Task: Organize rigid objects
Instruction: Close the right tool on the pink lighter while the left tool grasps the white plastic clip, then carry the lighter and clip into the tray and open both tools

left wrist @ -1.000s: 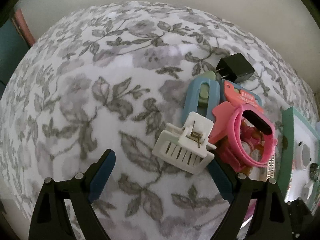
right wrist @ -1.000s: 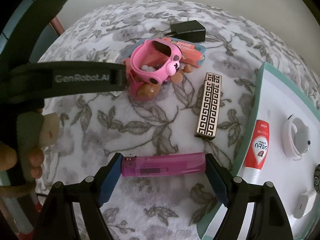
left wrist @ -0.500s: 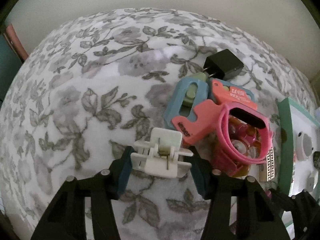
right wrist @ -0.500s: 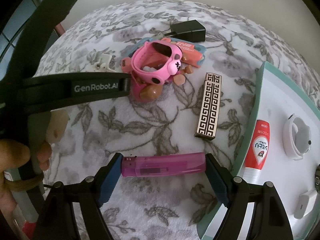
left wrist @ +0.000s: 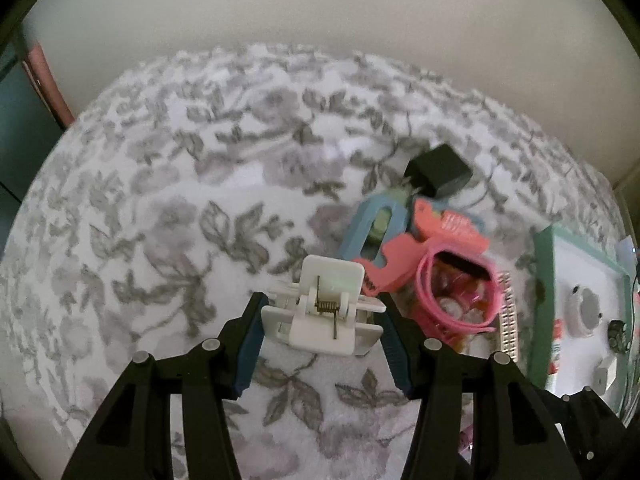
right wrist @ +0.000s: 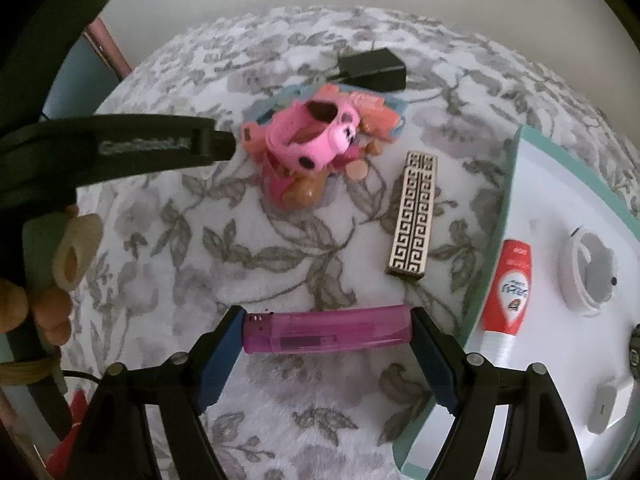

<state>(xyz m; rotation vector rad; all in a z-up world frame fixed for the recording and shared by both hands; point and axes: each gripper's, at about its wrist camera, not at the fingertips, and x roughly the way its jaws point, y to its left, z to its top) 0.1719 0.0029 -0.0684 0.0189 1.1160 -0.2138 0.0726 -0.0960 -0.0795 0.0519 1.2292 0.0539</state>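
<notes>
Clip, white, sits clamped between my left gripper pads; my right gripper pinches the purple lighter endwise.

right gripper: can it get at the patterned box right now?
Probably not: the right gripper is shut on the purple lighter. The patterned box lies just ahead on open cloth, unblocked, once that is dropped.

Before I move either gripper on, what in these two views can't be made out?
- Left wrist view: tray contents, cut by the right edge and blurred.
- Right wrist view: white clip, hidden behind the left gripper's body; only the left view shows it.
- Right wrist view: toothpaste tube print, too small.
- Both views: pink pile, motion-blurred.
</notes>
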